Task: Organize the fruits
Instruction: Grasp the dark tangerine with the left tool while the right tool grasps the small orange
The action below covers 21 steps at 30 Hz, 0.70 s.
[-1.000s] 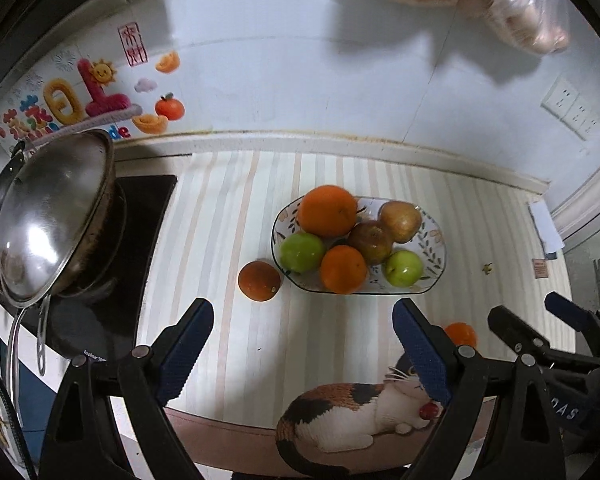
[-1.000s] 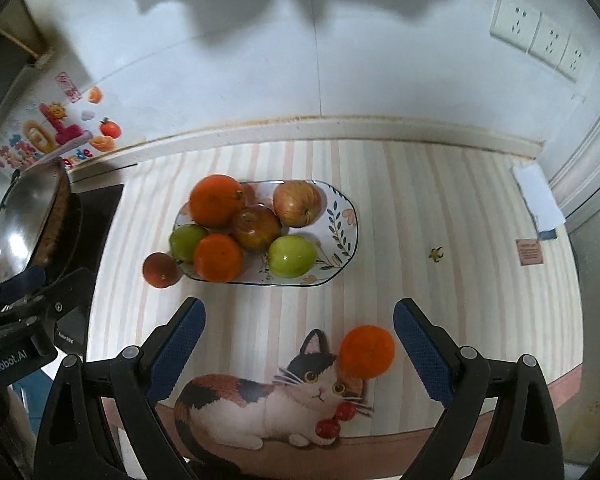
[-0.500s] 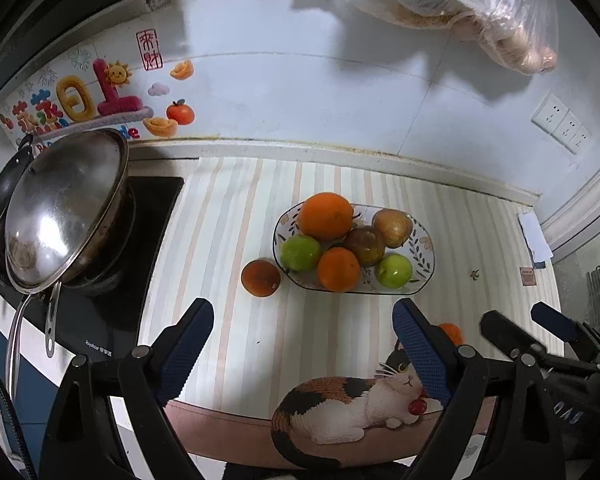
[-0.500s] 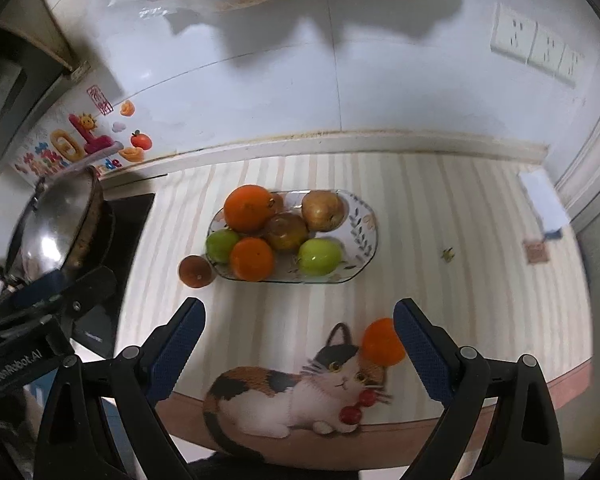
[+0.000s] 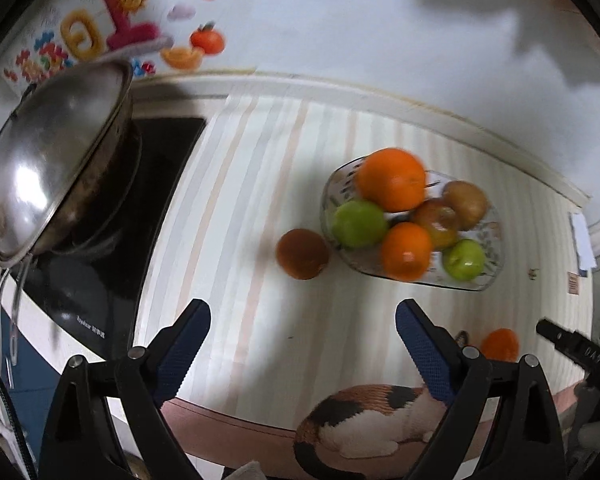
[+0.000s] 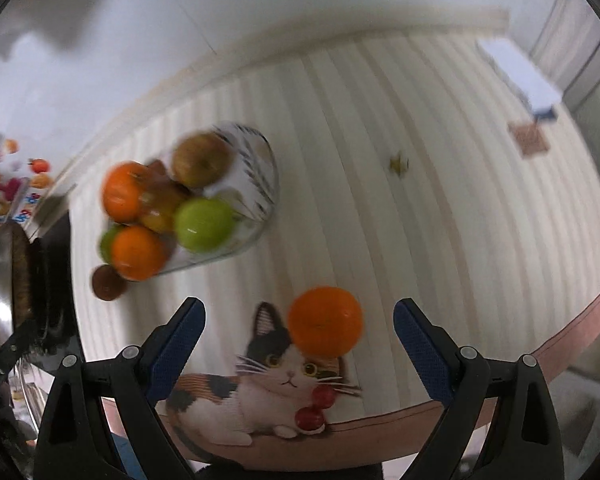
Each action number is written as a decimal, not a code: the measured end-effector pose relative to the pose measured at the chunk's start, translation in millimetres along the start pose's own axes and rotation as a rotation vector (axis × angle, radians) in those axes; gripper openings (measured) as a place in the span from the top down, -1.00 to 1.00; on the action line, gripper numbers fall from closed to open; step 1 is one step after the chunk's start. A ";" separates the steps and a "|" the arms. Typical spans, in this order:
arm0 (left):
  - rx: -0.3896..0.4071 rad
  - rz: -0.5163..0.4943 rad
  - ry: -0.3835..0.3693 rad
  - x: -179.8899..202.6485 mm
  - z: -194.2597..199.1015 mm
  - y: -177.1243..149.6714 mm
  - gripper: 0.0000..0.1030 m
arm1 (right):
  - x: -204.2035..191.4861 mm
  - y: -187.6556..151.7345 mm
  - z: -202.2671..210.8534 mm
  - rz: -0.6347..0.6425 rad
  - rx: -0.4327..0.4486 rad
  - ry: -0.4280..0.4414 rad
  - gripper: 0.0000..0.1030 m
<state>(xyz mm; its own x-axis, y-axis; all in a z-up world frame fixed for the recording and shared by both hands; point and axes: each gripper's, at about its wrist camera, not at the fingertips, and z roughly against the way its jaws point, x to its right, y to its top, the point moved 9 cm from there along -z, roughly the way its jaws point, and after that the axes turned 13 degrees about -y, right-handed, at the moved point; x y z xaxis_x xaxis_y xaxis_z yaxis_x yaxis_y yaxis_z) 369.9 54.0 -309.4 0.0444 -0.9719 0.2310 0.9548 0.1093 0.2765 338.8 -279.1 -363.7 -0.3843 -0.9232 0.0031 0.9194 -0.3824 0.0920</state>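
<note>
The right gripper (image 6: pixel 296 344) has wide jaws with nothing in them, so it should come down around the loose orange (image 6: pixel 325 321) on the worktop (image 6: pixel 420 184) and squeeze softly. The left gripper (image 5: pixel 302 346) is wide too — empty. The plate (image 6: pixel 260 168) already holds two oranges, two green apples and two brownish fruits — a dark fruit (image 5: pixel 302 253) sits just beside it.

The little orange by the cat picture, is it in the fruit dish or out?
Out. The little orange sits on the striped mat, apart from the fruit dish, between the open right claw's fingers, untouched.
</note>
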 end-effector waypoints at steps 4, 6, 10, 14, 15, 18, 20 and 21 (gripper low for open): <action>-0.074 0.073 -0.011 -26.4 -25.9 -2.9 -0.84 | 2.0 -11.5 -50.9 0.006 -0.102 -0.025 -0.89; -0.097 0.097 0.000 -39.5 -35.6 -2.4 -0.84 | -1.8 -17.0 -67.9 0.043 -0.126 -0.064 -0.89; -0.141 0.103 0.021 -54.1 -54.6 2.5 -0.84 | -9.4 -28.1 -93.0 0.122 -0.147 -0.143 -0.34; -0.178 0.089 0.009 -54.0 -75.3 11.6 -0.84 | -19.7 -30.7 -97.2 0.170 -0.112 -0.163 -0.33; -0.186 0.080 0.007 -53.4 -80.0 13.4 -0.84 | -24.7 -32.0 -97.7 0.173 -0.115 -0.143 -0.33; -0.221 0.047 0.011 -50.8 -100.6 18.8 -0.84 | -45.2 -36.1 -96.3 0.216 -0.113 -0.106 -0.33; -0.246 0.043 -0.005 -49.5 -114.3 21.3 -0.84 | -62.4 -39.2 -94.1 0.247 -0.114 -0.072 -0.33; -0.258 0.041 -0.012 -49.1 -121.8 22.6 -0.84 | -68.9 -40.4 -93.4 0.256 -0.117 -0.058 -0.33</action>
<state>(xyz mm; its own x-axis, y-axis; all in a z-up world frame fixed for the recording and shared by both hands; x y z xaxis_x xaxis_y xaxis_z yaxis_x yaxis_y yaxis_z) 425.1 78.8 -428.1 0.0830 -0.9649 0.2490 0.9957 0.0906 0.0194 336.0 -203.6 -460.7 -0.1392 -0.9879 0.0684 0.9893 -0.1418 -0.0344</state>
